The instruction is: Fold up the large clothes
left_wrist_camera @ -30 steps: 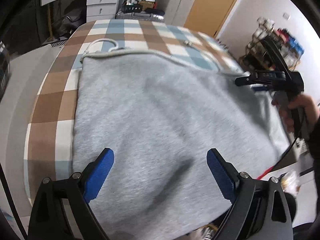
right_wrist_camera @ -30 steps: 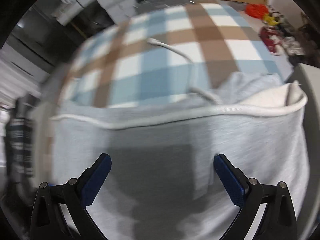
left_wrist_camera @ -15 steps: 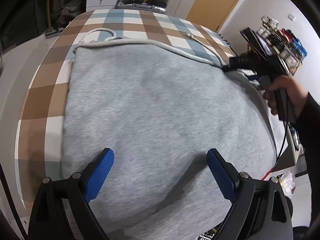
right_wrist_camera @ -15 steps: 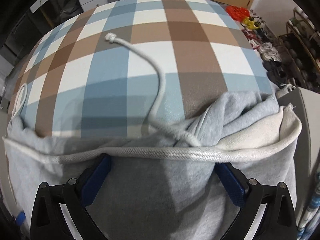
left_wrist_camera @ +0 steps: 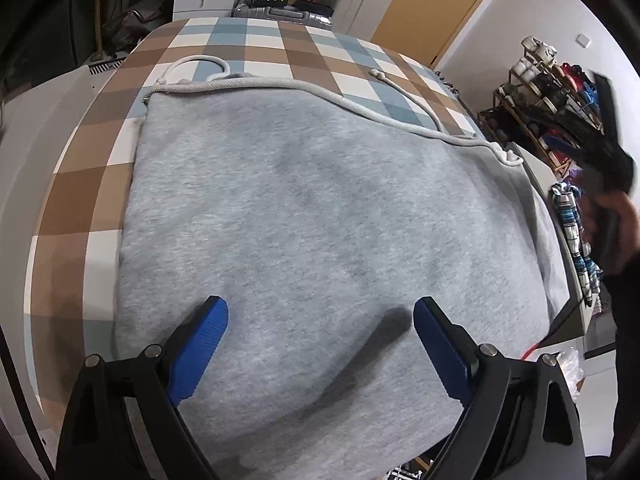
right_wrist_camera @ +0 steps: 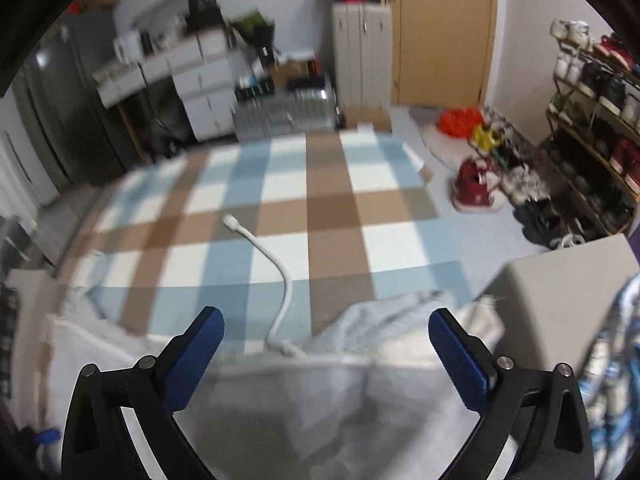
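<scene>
- My left tongs (left_wrist_camera: 320, 340) and right tongs (right_wrist_camera: 326, 344) both gape, empty.
- Grey sweatpants (left_wrist_camera: 320, 216) lie flat on the checked worktop (left_wrist_camera: 80, 184).
- The loose drawstring (left_wrist_camera: 404, 96) beyond the waistband may snag my next fold.

Matt, seemingly fleecy grey garment (left_wrist_camera: 328, 216)

right wrist view: motion-blurred | grey garment (left_wrist_camera: 320, 208) near edge cut off by frame | person's hand (left_wrist_camera: 616, 232) blurred, half out of frame
</scene>
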The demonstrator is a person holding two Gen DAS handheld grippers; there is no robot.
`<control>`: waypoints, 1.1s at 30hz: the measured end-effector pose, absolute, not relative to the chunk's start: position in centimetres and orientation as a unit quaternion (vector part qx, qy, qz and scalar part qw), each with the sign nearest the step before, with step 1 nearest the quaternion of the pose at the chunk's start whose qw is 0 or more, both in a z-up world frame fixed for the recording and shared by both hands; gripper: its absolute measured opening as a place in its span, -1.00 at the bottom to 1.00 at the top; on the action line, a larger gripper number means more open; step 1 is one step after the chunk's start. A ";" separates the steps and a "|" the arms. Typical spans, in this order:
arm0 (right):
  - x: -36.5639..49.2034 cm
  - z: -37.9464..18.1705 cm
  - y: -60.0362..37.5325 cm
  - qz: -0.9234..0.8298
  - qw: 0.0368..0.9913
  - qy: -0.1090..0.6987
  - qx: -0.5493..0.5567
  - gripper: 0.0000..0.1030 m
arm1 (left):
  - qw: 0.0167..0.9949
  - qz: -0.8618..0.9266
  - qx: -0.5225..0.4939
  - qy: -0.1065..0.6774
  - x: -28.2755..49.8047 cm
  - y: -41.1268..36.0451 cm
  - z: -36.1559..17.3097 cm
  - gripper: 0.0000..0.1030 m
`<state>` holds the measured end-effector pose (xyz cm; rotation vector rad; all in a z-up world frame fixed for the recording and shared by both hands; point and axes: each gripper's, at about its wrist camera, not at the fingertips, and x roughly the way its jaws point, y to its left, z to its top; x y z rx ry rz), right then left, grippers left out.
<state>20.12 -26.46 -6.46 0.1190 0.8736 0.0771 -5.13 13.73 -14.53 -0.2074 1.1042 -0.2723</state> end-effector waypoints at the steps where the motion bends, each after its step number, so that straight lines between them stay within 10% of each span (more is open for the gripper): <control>1: 19.3 -6.0 -26.6 0.038 0.904 0.423 0.053 1.00 | 0.838 -0.131 -0.097 0.521 -5.3 13.5 -14.5 0.77; 16: 6.0 -16.9 -29.3 0.025 0.827 0.561 0.043 1.00 | 0.834 -0.219 -0.124 0.492 -5.9 10.5 -13.3 0.77; 33: 9.4 -14.1 -12.3 0.122 0.808 0.558 -0.144 0.99 | 0.845 -0.149 -0.018 0.514 -6.4 9.7 -15.5 0.78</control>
